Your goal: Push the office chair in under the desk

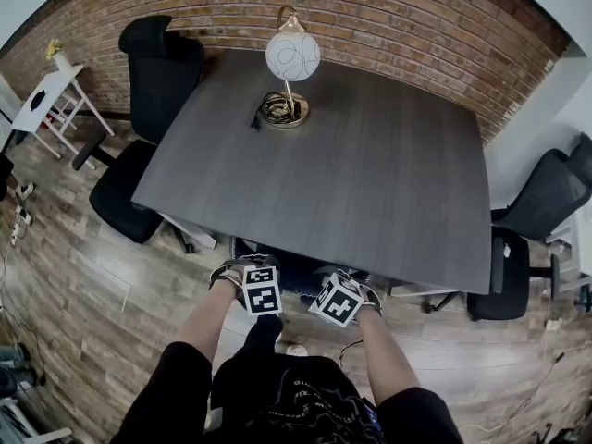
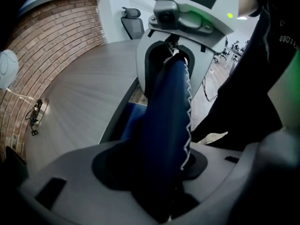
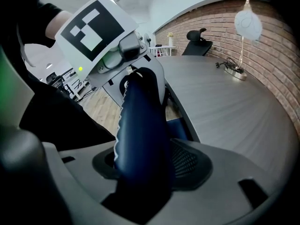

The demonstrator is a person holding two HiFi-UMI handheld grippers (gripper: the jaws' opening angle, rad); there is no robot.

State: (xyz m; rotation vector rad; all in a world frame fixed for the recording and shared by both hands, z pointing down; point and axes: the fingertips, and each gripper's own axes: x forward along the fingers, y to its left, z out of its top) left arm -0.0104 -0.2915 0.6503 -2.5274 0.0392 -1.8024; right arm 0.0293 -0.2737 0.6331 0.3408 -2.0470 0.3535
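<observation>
A blue office chair stands tucked under the near edge of the dark grey desk, only its top showing. My left gripper and right gripper sit side by side at the top edge of its backrest. In the left gripper view the blue, white-stitched backrest edge runs between the jaws of my left gripper, and its dark pads show beside it. The right gripper view gives the same picture: the backrest lies between the jaws of my right gripper, clear of the mesh pad. Both are open.
A white globe lamp with a coiled cable stands at the desk's far side. One black office chair is at the desk's left, another at its right. A white side table stands far left. A brick wall lies behind.
</observation>
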